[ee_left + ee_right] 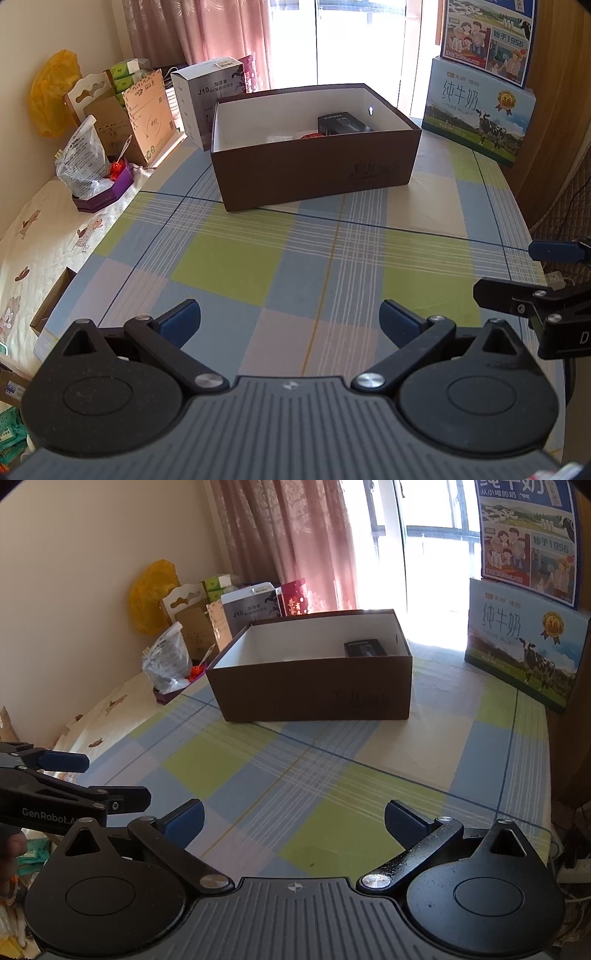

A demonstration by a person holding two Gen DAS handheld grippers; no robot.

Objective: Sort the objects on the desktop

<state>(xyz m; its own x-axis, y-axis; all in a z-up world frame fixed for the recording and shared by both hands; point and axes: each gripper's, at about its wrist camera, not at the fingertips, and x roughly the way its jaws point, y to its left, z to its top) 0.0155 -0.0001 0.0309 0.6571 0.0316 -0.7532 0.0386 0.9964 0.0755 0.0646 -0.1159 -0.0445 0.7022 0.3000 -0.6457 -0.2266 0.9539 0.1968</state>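
Reading "J10 HUMIDIFIER" on white carton [207,98] at 11 o'clock, "PURE MILK" on milk case [480,114] at 1 o'clock. Hovering level over checked bench [295,240]: left gripper [290,321], right gripper [293,821] (jaws spread wide, empty). Brown box [314,170] at 12 o'clock, black case [343,123] inside.

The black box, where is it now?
The black box lies inside the brown cardboard box, at its far right corner, near the window.

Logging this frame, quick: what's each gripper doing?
Left gripper: open, holding nothing.
Right gripper: open, holding nothing.
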